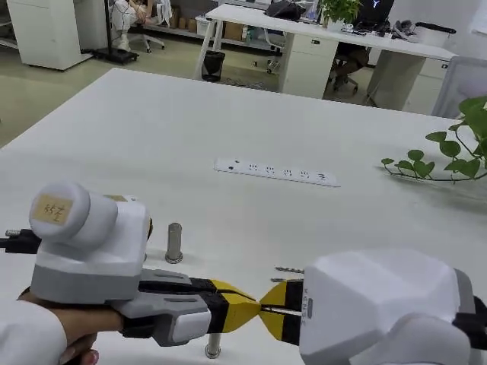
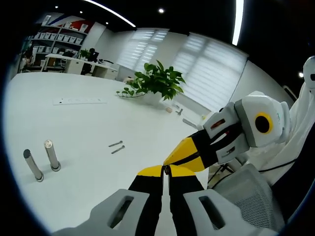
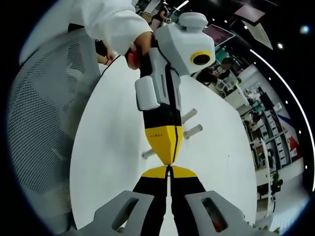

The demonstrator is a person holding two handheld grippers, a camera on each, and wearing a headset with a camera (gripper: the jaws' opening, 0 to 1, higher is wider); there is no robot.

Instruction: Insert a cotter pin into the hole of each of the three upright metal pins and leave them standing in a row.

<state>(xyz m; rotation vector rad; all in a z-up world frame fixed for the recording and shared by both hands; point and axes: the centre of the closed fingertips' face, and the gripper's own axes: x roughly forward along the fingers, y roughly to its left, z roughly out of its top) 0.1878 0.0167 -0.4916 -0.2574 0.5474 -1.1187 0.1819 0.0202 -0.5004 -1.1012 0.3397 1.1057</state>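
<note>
Left tongs (image 1: 249,310) and right tongs (image 1: 278,311), both pinched narrow, touch tips.
Right seemingly grips a cotter pin (image 1: 288,309); square it before the upright pins (image 1: 174,243).

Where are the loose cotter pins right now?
In the head view the cotter pins lie on the table, right of the upright metal pin, beside the right gripper.
</note>
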